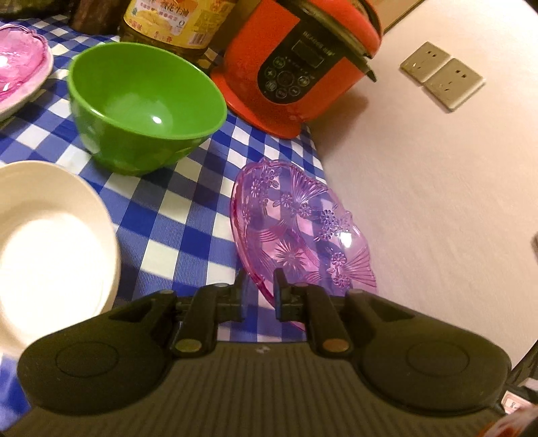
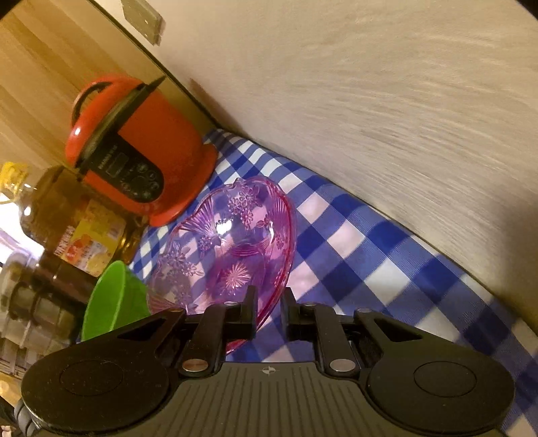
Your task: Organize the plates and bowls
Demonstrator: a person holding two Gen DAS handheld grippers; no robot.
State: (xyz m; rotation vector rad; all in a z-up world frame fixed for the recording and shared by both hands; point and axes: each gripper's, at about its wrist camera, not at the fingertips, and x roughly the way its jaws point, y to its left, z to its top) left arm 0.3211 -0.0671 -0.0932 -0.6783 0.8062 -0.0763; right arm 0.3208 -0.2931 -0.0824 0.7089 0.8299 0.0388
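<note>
Rim grip on both sides: we hold the purple glass dish [image 1: 299, 232] tilted above the checked tablecloth [image 1: 175, 208], near the wall. Our left gripper [image 1: 259, 289] pinches the dish's near rim, fingers closed onto it; our right gripper [image 2: 269, 306] also straddles the rim, though its jaws show a gap and we cannot tell whether they bite. To do this well, we judge both grips should move together and keep the dish level, since patterned glass looks slippery and a thin edge may twist out. We would carry it toward the matching pink dish [image 1: 16, 64] at far left and lower it gently. Green bowl [image 1: 144, 104] stands upright and empty beside the red cooker [image 1: 296, 67]. White plate [image 1: 50, 242] is bare. The held dish carries nothing. Oil bottle [image 1: 178, 23] stands behind the green bowl.
</note>
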